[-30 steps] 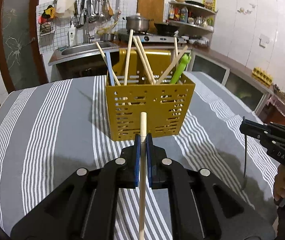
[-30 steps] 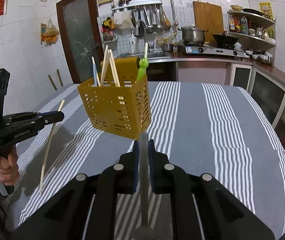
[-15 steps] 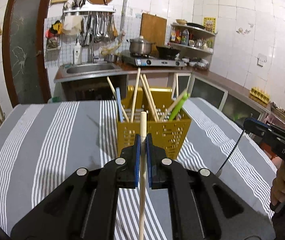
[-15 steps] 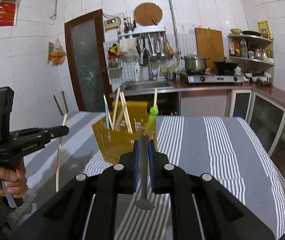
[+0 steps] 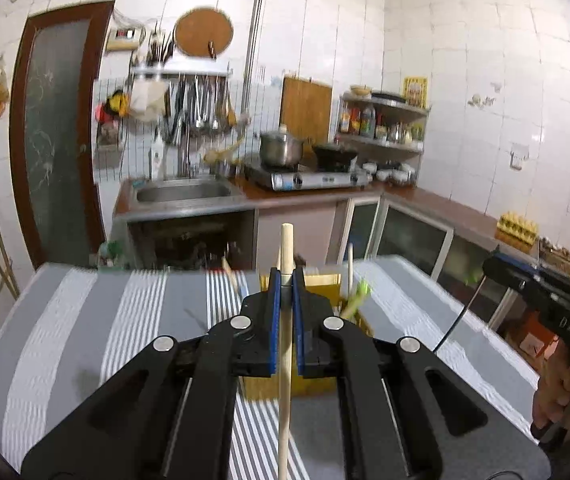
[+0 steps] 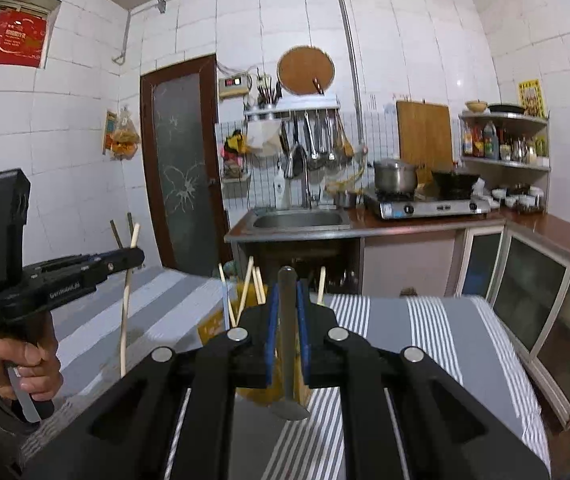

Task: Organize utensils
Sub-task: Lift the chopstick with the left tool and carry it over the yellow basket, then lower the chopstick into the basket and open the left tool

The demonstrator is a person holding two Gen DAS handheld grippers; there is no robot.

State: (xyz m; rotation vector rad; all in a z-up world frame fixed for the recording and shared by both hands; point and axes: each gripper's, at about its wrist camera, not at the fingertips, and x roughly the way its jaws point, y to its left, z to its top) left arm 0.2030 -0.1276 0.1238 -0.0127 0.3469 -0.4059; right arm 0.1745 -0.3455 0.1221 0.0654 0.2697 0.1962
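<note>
- Wooden chopstick [image 5: 285, 360] clamped upright between the blue pads of the left claw [image 5: 283, 280], top end poking above the pads, lower end hanging below toward the striped cloth.
- Metal spoon [image 6: 288, 360] pinched by its handle in the right claw [image 6: 286, 292], bowl end hanging down, clear of the worktop [image 6: 425, 344].
- Both claws narrow, each closed tight on its utensil.
- Yellow slotted holder [image 5: 325, 284] standing on the grey-and-white striped worktop, mostly hidden behind the left claw; several wooden chopsticks and a green utensil [image 5: 359, 296] leaning inside it.
- Same holder seen from the right wrist just behind the right claw, with chopsticks [image 6: 247, 292] sticking up out of it.
- Left claw also visible from the right wrist at far left, gripped by a hand [image 6: 25, 364]; white lettering on its black body too small and blurred to read.
- Right claw visible at the right edge of the left wrist view; letters reading roughly "DAS", seen mirrored, on its body [image 5: 569, 322].
- Red box [image 6: 15, 38] with unreadable print in a high wall niche; yellow poster [image 6: 531, 98] over the shelf, text illegible.
</note>
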